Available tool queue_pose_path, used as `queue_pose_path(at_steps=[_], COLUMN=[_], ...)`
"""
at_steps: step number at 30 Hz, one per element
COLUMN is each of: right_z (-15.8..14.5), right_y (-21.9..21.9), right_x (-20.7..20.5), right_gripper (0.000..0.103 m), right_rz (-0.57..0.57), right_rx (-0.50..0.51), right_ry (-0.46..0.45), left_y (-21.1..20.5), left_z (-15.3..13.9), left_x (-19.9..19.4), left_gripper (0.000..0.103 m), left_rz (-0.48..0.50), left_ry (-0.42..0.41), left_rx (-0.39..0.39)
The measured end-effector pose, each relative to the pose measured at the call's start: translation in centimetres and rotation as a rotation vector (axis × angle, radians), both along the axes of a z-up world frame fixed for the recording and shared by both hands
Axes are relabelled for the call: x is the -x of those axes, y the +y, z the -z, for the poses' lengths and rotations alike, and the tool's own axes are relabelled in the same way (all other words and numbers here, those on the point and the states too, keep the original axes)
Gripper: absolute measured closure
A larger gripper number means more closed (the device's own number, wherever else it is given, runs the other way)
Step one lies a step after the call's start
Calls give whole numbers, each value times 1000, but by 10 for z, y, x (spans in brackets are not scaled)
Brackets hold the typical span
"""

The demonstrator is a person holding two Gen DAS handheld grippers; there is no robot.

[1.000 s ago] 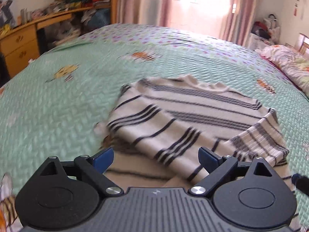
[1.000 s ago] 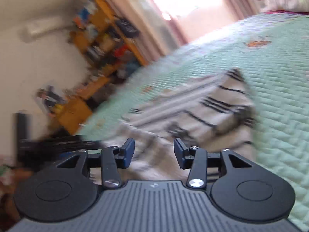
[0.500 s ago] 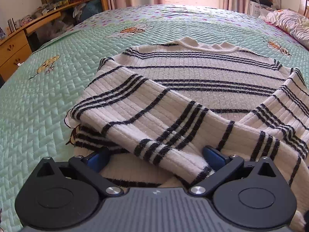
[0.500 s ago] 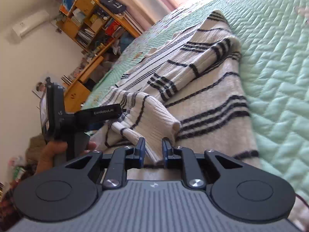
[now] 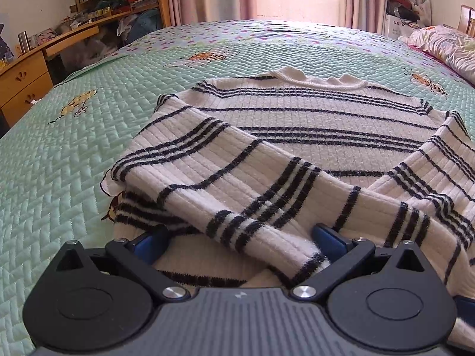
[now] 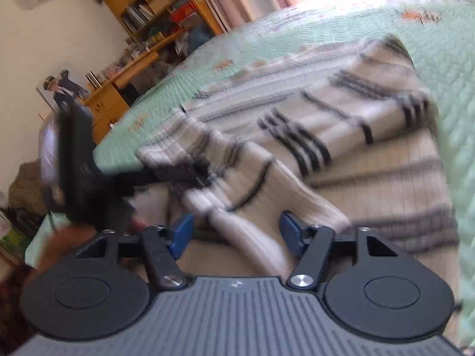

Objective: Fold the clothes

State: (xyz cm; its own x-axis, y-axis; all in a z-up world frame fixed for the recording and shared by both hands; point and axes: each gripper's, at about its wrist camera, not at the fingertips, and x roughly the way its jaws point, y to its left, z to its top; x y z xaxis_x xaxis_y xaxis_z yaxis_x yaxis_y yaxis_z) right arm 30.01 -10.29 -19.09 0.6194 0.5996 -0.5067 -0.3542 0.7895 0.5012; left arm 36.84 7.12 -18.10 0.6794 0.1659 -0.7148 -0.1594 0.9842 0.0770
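Since the earlier frames both grippers have dropped close over the sweater (image 5: 297, 124), which lies flat on the green quilt (image 5: 59, 154) with both sleeves crossed over its body.

Left wrist view: the left gripper (image 5: 237, 237) stands released, jaws spread wide either side of the near sleeve cuff (image 5: 297, 264), pads not pressing it.

Right wrist view, blurred: the right gripper (image 6: 234, 231) has just been opening; its pads stand clear of the other sleeve (image 6: 267, 207) lying between them. Judged from this, the sleeve folds look done, and the lengthwise fold of the body remains.
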Motion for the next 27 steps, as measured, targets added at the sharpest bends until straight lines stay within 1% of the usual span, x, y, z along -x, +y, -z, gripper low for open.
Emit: queue_pose_path(at_steps=[1,3,5,7,9,10,11,12,13,15,16,17,18,19,20,22,24,25,27], right_z=[2,1,-1,-4,-6,-6,-2,4,10,21,24,26,26,26,26,24,25,25,25], right_y=[-6,-16,-20,-26,-34,-38,-41,-45,-49,-56,-59,-62,-64,-63,-63,-61,-62,-61,-61], right_x=[7,15,22,39,56,64,68,71,74,80,78,75,76,76,77,82,83,83,83], right_gripper=[42,42,42,42,37,31,24,22,22,22,20,20,20,20,20,20,20,20,20], right_rz=[1,21,29,51,82,98,103,106,109,115,113,111,110,109,108,106,107,107,107], right_rx=[-11,-29,-13,-5,-21,-29,-57,-89,-120,-182,-213,-245,-260,-261,-261,-260,-266,-264,-264], right_ry=[-17,-18,-22,-35,-56,-66,-75,-83,-91,-107,-99,-89,-90,-94,-99,-106,-108,-108,-109], left_y=[0,1,1,1,2,3,3,2,-1,-10,-15,-23,-31,-40,-42,-40,-28,-28,-34], left_z=[0,0,0,-2,-6,-12,-19,-27,-35,-47,-49,-46,-39,-30,-20,-4,-3,-4,-7], left_x=[0,0,-1,-1,1,6,12,20,28,44,50,55,58,60,61,62,57,55,53], left_gripper=[0,0,0,0,0,4,12,14,13,3,1,1,1,1,0,0,0,0,0], left_rz=[0,0,0,-2,-7,-9,-9,-2,16,59,91,131,166,189,194,188,154,149,155], left_ry=[-1,0,4,4,-4,-22,-44,-68,-85,-112,-111,-100,-84,-62,-51,-44,-9,3,15], left_rx=[2,6,7,6,8,16,26,35,39,46,44,31,1,-44,-55,-39,49,51,8])
